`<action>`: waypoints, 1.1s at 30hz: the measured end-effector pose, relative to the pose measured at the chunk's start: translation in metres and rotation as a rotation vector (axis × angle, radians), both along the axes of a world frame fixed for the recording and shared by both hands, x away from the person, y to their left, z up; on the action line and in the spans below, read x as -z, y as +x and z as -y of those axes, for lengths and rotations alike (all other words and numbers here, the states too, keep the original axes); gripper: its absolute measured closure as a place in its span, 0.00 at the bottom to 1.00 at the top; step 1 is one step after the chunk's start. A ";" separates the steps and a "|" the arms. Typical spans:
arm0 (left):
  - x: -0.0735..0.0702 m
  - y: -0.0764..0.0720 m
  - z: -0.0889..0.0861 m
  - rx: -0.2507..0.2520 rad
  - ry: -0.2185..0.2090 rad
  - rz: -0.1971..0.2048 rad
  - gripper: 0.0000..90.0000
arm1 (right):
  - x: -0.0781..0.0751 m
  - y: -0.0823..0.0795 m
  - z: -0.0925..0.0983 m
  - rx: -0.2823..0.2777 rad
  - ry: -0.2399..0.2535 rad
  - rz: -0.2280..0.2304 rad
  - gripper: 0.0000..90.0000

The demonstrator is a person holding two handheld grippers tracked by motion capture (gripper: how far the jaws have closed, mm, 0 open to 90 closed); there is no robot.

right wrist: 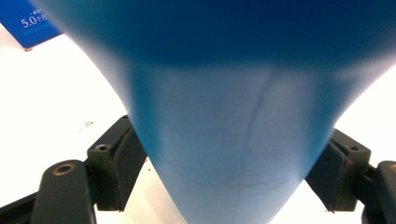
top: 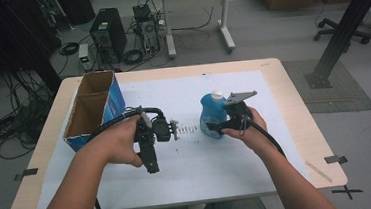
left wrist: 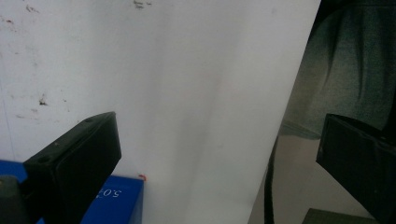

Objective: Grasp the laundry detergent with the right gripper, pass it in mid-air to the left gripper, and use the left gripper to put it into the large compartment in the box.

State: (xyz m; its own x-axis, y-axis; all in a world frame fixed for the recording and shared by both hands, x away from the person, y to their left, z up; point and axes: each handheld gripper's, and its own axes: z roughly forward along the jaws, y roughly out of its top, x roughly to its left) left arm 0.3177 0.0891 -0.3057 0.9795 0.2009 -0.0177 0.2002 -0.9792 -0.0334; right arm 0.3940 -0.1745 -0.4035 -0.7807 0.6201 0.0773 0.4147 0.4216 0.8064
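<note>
At the left of the white-covered wooden worktop (top: 188,159) stands an open brown cardboard box with a blue printed side (top: 93,109); its far wall hides part of its inside. In the left gripper view only a corner of that blue side shows, and its small print is too cut off to read. The left gripper (top: 174,130) hangs beside the box with its fingers spread wide, nothing between them. Further right, the blue plastic bottle with a white cap (top: 213,113) stands upright near the worktop's middle. The right gripper (top: 214,128) hides the bottle's right flank, its fingers clamped against the bottle's sides. In the right gripper view the bottle is a smooth, blurred blue body with a faint seam.
</note>
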 end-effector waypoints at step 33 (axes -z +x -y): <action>0.000 0.000 0.002 0.001 0.004 0.001 0.00 | 0.003 -0.002 -0.001 0.020 0.011 0.035 0.43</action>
